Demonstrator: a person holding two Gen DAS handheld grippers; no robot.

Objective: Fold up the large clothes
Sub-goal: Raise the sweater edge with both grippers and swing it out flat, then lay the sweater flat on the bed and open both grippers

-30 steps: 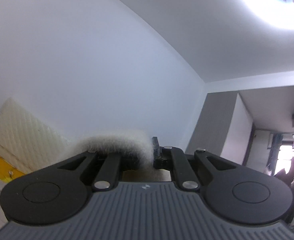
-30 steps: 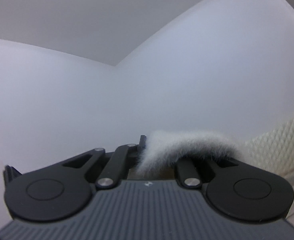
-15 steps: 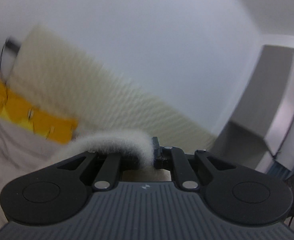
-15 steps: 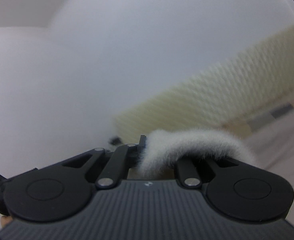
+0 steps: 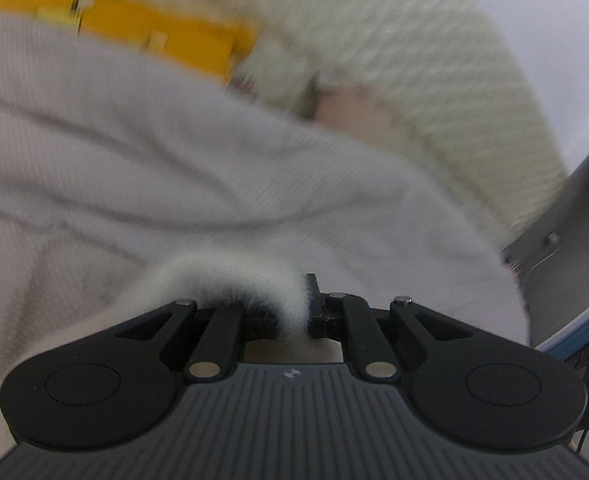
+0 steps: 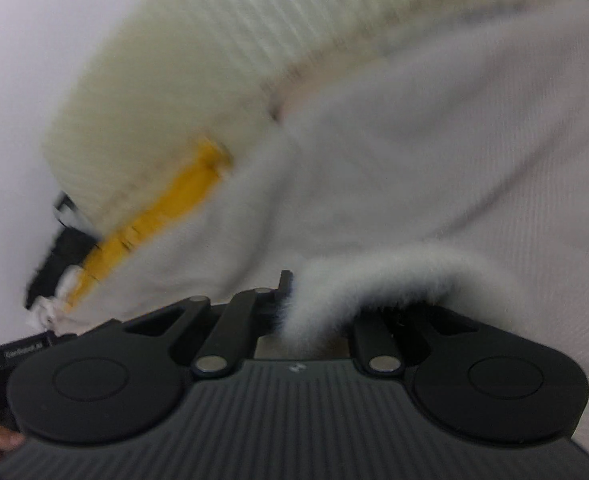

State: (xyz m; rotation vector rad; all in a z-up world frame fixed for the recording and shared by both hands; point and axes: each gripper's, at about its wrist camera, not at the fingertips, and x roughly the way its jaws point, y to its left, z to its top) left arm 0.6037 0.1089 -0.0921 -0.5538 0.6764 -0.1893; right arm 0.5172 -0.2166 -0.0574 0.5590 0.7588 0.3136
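Observation:
My left gripper (image 5: pixel 304 312) is shut on a fluffy white garment edge (image 5: pixel 230 276) that arches out of the jaws to the left. My right gripper (image 6: pixel 294 312) is shut on the same fluffy white garment (image 6: pixel 386 276), which arches to the right. Beyond both grippers the pale white fabric (image 5: pixel 174 160) spreads over the bed; it fills the right wrist view too (image 6: pixel 434 152). Both views are blurred by motion.
A cream quilted headboard (image 5: pixel 434 60) stands behind the bed, also in the right wrist view (image 6: pixel 214 60). A yellow object (image 5: pixel 166 36) lies along its foot, seen too in the right wrist view (image 6: pixel 158 220). A grey cabinet (image 5: pixel 566 216) is at the right.
Both grippers have tipped down from facing the wall and ceiling to facing the bed, still holding the garment. The bed and headboard have come into view and fill it.

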